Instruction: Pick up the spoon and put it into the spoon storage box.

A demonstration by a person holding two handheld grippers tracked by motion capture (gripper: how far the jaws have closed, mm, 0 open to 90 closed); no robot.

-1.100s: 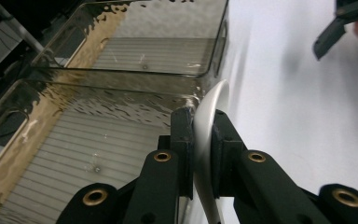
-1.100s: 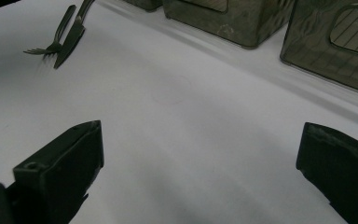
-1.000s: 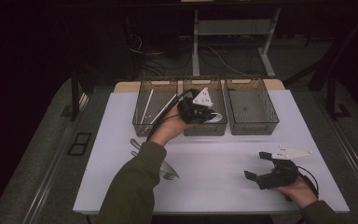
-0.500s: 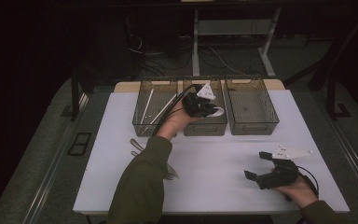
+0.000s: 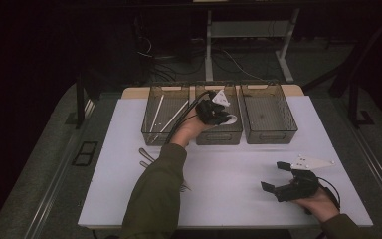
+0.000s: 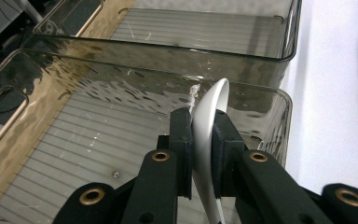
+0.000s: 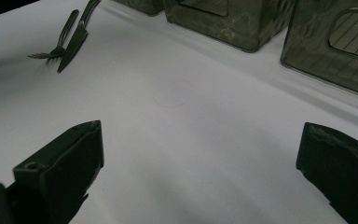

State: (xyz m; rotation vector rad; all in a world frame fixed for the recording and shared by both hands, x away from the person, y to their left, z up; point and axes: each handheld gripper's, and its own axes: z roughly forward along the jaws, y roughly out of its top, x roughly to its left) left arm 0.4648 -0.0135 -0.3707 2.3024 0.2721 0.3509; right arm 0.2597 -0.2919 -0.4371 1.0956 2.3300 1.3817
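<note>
Your left hand-held gripper [image 6: 200,140] has its jaws pinched on a glossy white plastic spoon [image 6: 207,140], a thin curved piece standing on edge between the two black pads, its rounded end rising clear above them. The jaws have just been easing open a little, yet both pads are on the spoon. It hangs inside the smoky transparent plastic middle bin [image 6: 51,140], above the ribbed floor and close to the bin's wall.

From the high view you see this same left hand-held gripper [image 5: 219,115] over the middle bin [image 5: 219,137] of a row of three along the far edge of the white desk [image 5: 129,164]; there the spoon [image 5: 230,120] is only a small pale sliver beside the black body. That view also shows thin white sticks [image 5: 171,117] lying in the left smoky bin [image 5: 151,137], and the right smoky bin [image 5: 268,137], which the left gripper view cuts off.

Your right hand-held gripper [image 5: 281,177] rests low near the front right of the desk, jaws spread wide with nothing between them. Its own view looks across the bare white desk top [image 7: 191,140] between the two black jaws to a dark fork [image 7: 58,44] and a dark knife [image 7: 77,39] lying side by side, touching or nearly so.

No brand, label or writing can be read anywhere.
</note>
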